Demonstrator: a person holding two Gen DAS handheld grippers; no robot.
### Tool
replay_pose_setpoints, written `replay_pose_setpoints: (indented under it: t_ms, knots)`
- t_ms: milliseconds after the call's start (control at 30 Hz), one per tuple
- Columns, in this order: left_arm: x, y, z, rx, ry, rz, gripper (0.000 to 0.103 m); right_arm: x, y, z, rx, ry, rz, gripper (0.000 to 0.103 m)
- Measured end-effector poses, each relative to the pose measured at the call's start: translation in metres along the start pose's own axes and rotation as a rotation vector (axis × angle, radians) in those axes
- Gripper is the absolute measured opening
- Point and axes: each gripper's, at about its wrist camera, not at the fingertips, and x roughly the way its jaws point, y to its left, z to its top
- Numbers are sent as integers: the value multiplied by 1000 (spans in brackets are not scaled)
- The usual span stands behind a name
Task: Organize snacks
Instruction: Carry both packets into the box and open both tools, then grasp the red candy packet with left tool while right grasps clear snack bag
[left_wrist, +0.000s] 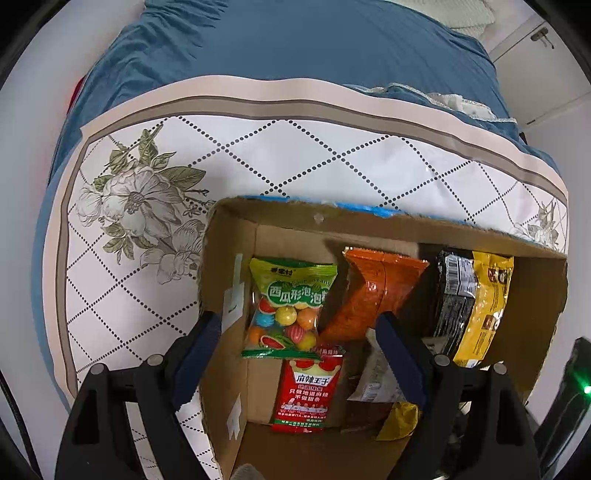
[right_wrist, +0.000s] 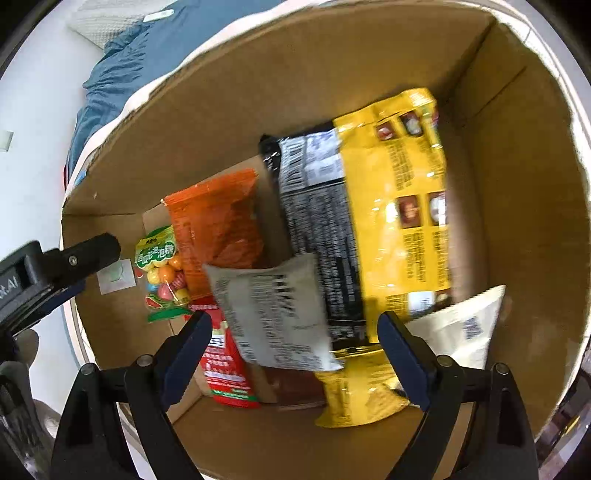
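An open cardboard box (left_wrist: 406, 225) holds the snacks. Under my left gripper (left_wrist: 295, 325) lie a green bag of round candies (left_wrist: 291, 306) and a red packet (left_wrist: 308, 391); its jaws stand wide and press on nothing, the left finger over the box's left wall. An orange bag (left_wrist: 373, 291) and a yellow-and-black bag (left_wrist: 476, 306) lean further right. My right gripper (right_wrist: 291, 325) is open inside the box (right_wrist: 258, 92), above a blurred grey-white packet (right_wrist: 273, 314) that no pad touches. Around it are the yellow-and-black bag (right_wrist: 369, 214), a gold packet (right_wrist: 354, 398) and a cream packet (right_wrist: 465, 325).
The box stands on a white diamond-patterned mat with printed flowers (left_wrist: 147, 184), laid over blue bedding (left_wrist: 295, 48). The left gripper's body (right_wrist: 55, 266) shows at the box's left rim in the right wrist view. White cabinet doors (left_wrist: 532, 55) are at the far right.
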Motion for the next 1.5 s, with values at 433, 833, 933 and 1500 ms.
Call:
replay_pose_setpoints:
  t_ms: [433,833,933,1500]
  knots:
    - [-49,3,-89,25,-208,19,97,-66,-46,-43,-88,-166,-105,98]
    - [-119,0,-174,64,-354,4,97,-152,-42,-119,-178,-371,-132,99]
    - [-135,5,-192,55,-386,2,97,-171,-37,-139,-204,-408,-129,99]
    - [-168,13,-276,80,-440,46,97,-213,-37,-241,-206,-453,-49,100]
